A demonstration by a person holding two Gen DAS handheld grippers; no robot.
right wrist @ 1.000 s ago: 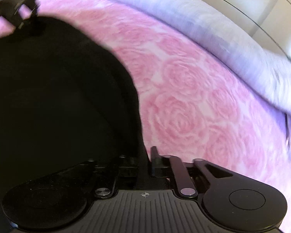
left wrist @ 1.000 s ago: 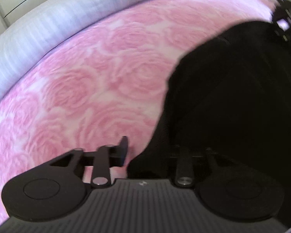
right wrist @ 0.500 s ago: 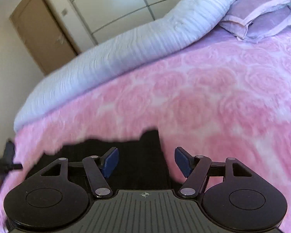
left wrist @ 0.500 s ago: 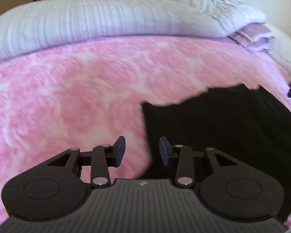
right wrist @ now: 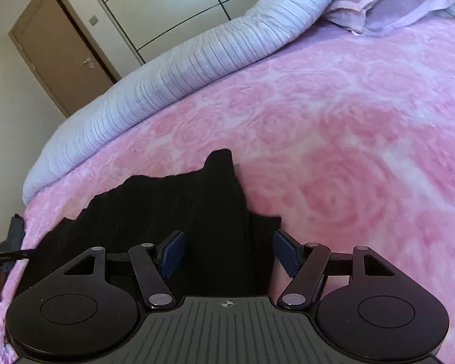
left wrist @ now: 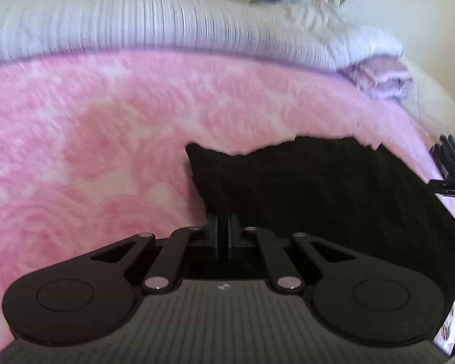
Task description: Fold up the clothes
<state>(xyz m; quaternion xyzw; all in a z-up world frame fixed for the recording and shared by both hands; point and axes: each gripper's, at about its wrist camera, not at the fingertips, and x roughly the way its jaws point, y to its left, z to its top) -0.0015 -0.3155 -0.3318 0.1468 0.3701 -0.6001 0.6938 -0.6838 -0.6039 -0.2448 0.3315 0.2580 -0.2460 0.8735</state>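
A black garment (left wrist: 318,194) lies flat on the pink rose-patterned blanket (left wrist: 91,151). My left gripper (left wrist: 223,227) is shut, with the garment's left near edge pinched between its jaws. In the right wrist view the same black garment (right wrist: 173,209) lies on the blanket (right wrist: 348,151), with a corner sticking up. My right gripper (right wrist: 229,253) is open, its blue pads (right wrist: 171,251) spread over the garment's right near edge, holding nothing.
A rolled white ribbed duvet (left wrist: 151,21) (right wrist: 182,60) runs along the far side of the bed. Lilac pillows (right wrist: 403,9) (left wrist: 379,75) lie at the head end. A brown door (right wrist: 57,45) and wardrobe panels stand behind.
My left gripper has closed on the garment's edge; half a second ago it was open. My right gripper has opened wider. One second ago both held the garment raised.
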